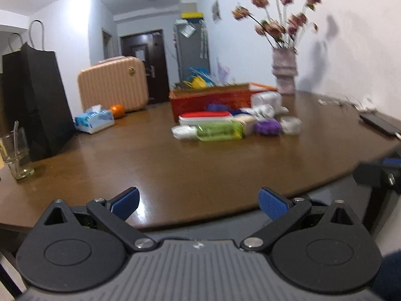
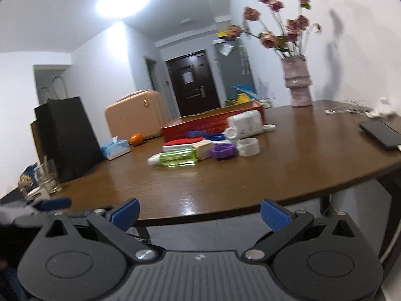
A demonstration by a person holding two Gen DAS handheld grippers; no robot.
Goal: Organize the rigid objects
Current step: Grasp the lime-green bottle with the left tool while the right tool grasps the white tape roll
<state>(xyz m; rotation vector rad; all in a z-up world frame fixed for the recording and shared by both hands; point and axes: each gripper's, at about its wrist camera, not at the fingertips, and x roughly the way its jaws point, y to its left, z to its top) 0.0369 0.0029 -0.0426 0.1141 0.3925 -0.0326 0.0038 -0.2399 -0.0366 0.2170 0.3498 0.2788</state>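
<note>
A cluster of rigid objects lies mid-table in front of a red box (image 1: pixel 210 100) (image 2: pixel 213 121): a green clear bottle (image 1: pixel 219 131) (image 2: pixel 179 158), a red-and-white case (image 1: pixel 206 118) (image 2: pixel 183 145), a purple ring (image 1: pixel 267 126) (image 2: pixel 223 150), a white tape roll (image 1: pixel 290 125) (image 2: pixel 248 146) and a white bottle (image 1: pixel 265 99) (image 2: pixel 241 124). My left gripper (image 1: pixel 199 203) is open and empty over the table's near edge. My right gripper (image 2: pixel 199 213) is open and empty, just off the near edge.
The brown table (image 1: pixel 175 165) (image 2: pixel 225 180) also holds a black paper bag (image 1: pixel 35 100) (image 2: pixel 65 135), a glass (image 1: pixel 17 155) (image 2: pixel 50 175), a tissue pack (image 1: pixel 95 121) (image 2: pixel 116 149), an orange (image 1: pixel 117 110), a flower vase (image 1: pixel 284 71) (image 2: pixel 298 82), a phone (image 1: pixel 381 124) (image 2: pixel 381 134) and cables.
</note>
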